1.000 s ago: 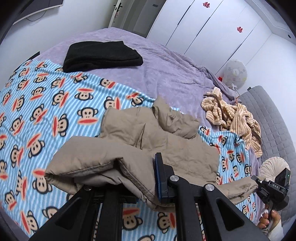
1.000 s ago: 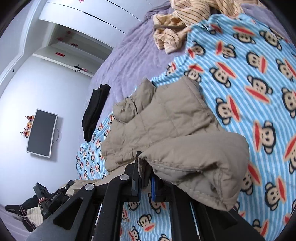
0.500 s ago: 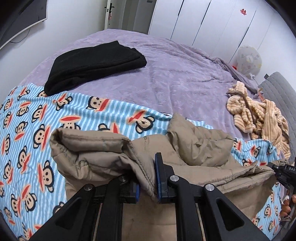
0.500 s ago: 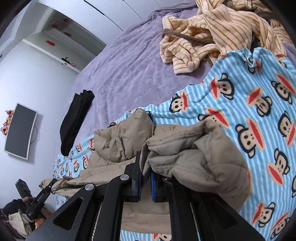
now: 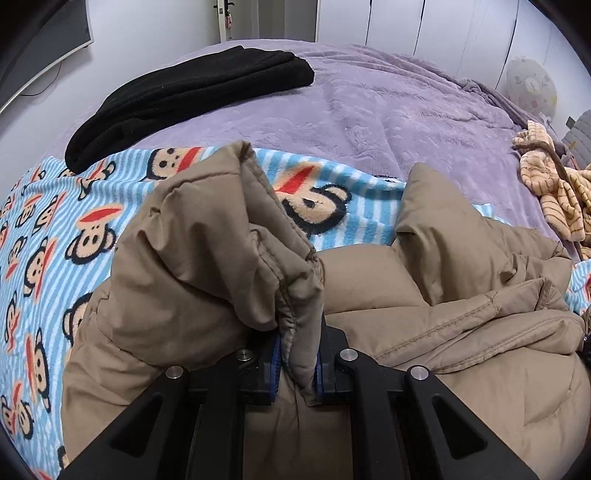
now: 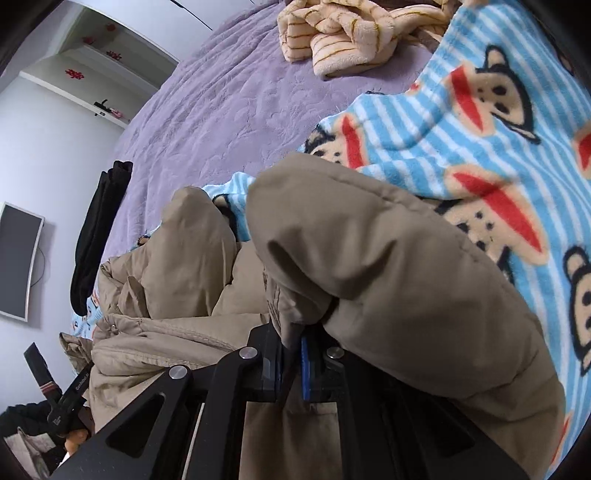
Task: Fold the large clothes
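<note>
A tan padded jacket (image 5: 461,295) lies on a blue striped monkey-print blanket (image 5: 55,229) on the bed. My left gripper (image 5: 297,363) is shut on a hem edge of the jacket, and that bunched part (image 5: 207,243) stands folded over in front of the camera. My right gripper (image 6: 293,365) is shut on another edge of the same jacket (image 6: 388,280), whose bulk drapes over the fingers. The jacket's collar (image 6: 199,229) pokes up toward the far edge of the blanket. The left gripper also shows at the lower left of the right wrist view (image 6: 64,397).
A folded black garment (image 5: 192,92) lies on the purple bedspread (image 5: 388,103) beyond the blanket. A crumpled yellow striped garment (image 5: 554,188) lies far right, also in the right wrist view (image 6: 343,33). White wardrobes and a wall TV (image 6: 16,266) stand behind.
Both grippers have carried the held jacket edges forward across the jacket toward its collar. The folded part now lies over the body, close to the cameras.
</note>
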A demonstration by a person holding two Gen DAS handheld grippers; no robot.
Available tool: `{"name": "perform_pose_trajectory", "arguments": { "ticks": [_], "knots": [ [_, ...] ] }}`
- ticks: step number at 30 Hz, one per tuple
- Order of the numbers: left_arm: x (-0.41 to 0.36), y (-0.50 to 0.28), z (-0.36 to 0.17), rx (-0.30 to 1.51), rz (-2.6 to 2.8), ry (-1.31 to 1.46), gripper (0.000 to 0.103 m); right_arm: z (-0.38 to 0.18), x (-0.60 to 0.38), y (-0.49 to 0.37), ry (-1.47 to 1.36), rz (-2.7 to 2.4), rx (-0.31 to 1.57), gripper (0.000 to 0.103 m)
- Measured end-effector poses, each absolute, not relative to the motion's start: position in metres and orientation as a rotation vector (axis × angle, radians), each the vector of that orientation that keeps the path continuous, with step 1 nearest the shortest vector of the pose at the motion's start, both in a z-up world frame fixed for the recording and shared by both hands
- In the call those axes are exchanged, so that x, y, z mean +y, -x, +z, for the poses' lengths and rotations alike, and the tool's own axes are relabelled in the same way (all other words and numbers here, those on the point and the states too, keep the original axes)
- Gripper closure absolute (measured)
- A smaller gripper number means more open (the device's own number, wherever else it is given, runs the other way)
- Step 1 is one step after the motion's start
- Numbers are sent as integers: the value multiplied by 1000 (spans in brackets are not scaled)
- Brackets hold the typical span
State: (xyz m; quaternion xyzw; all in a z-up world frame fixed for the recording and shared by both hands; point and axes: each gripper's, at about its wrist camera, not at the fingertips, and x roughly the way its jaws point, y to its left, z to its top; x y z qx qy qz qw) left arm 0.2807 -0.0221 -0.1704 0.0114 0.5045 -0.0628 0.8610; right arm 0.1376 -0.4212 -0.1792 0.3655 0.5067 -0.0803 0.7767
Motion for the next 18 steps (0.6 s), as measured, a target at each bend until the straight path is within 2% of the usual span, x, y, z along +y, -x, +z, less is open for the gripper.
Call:
{"name": "perform_pose_trajectory", "arguments": {
  "ticks": [2, 4, 5, 6, 7, 10, 13, 15, 18],
  "knots": [
    [-19, -283, -165, 1066, -156, -15, 85, -181, -419, -142, -776, -177, 1097, 95],
    [-14, -278, -149, 1034, -207, -16, 70, -180, -420, -146, -777, -189, 1109, 95],
    [-10, -272, -138, 1000, -221, -19, 43, -178, -420, -148, -782, -200, 1118, 95],
    [-5, -266, -127, 962, -222, -21, 10, -176, -420, -149, -783, -211, 1125, 95],
    [1, -258, -115, 918, -211, -26, 0, -171, -420, -149, -773, -223, 1130, 95],
    [12, -242, -87, 847, -221, -54, 0, -150, -414, -145, -704, -244, 1129, 91],
    [11, -238, -85, 889, -283, -37, 3, -125, -404, -131, -646, -254, 1087, 86],
    [1, -239, -94, 940, -350, -43, 27, -113, -394, -121, -626, -227, 1050, 84],
    [-21, -234, -110, 989, -375, -52, 30, -109, -378, -112, -587, -168, 1055, 83]
  ]
}}
